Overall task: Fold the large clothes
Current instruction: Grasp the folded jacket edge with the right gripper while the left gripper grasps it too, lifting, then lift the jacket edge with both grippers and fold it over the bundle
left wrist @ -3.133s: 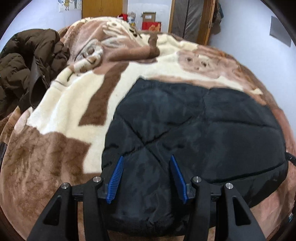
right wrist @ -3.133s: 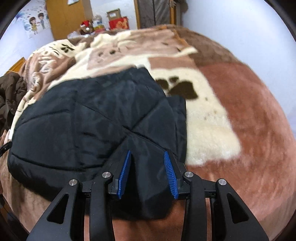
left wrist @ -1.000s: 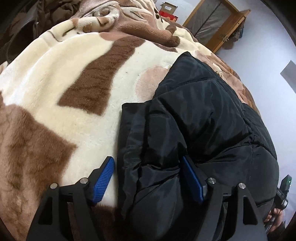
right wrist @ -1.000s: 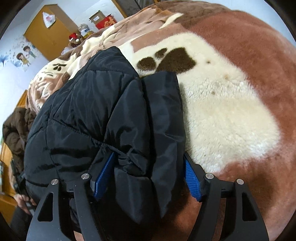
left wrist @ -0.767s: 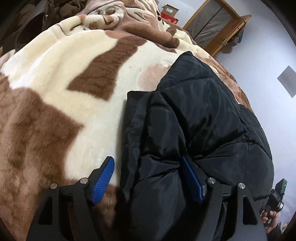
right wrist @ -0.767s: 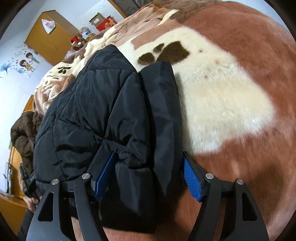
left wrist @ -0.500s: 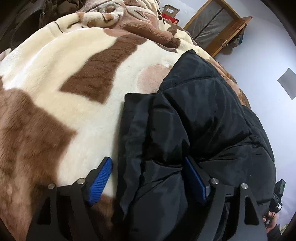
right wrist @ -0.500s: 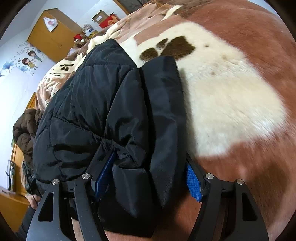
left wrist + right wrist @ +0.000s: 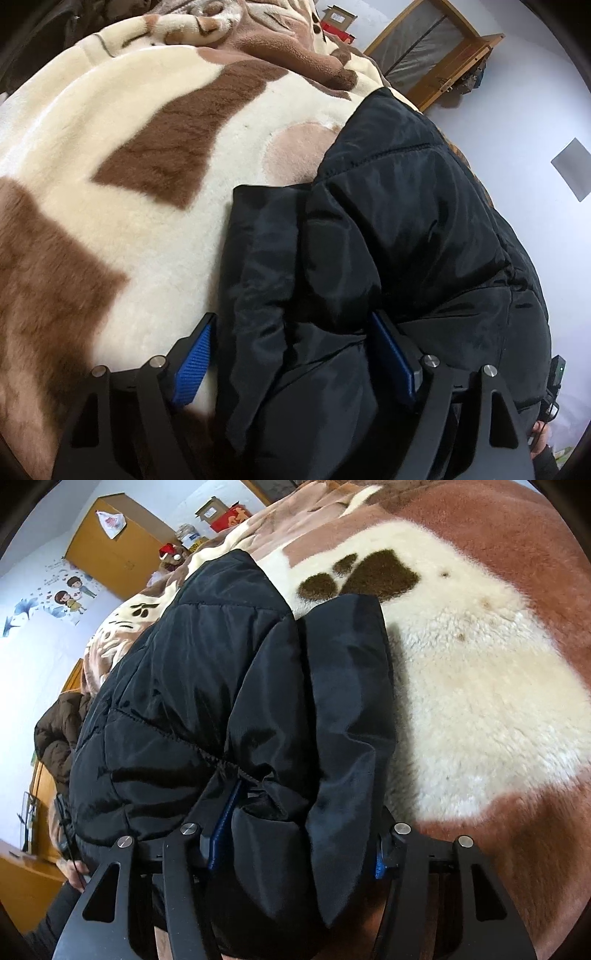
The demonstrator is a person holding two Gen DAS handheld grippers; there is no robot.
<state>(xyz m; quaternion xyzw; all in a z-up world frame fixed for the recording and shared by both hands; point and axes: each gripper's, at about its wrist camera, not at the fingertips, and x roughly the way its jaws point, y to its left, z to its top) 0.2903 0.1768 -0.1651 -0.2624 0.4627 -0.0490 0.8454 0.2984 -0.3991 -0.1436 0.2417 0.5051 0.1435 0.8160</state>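
A black padded jacket (image 9: 406, 221) lies folded on a fleece blanket (image 9: 110, 129), its thick near corner between the fingers of my left gripper (image 9: 291, 321). The right pad (image 9: 391, 362) of that gripper rests against the fabric. The left pad (image 9: 192, 365) stands clear of it, over the blanket. In the right wrist view the black jacket (image 9: 203, 664) bunches up between the fingers of my right gripper (image 9: 308, 805). These jaws are closing, and their blue pads are half buried in the puckered fabric.
The brown and cream blanket (image 9: 480, 701) spreads to the right of the jacket. A brown puffy coat (image 9: 55, 731) lies at the bed's left edge. A yellow wardrobe (image 9: 110, 542) and a wooden door frame (image 9: 436, 48) stand beyond. A person's hand (image 9: 543, 443) shows at the lower right.
The right jaws have come in on the jacket fold, which now covers most of both pads. The left jaws have spread a little wider. Neither hand has shifted much.
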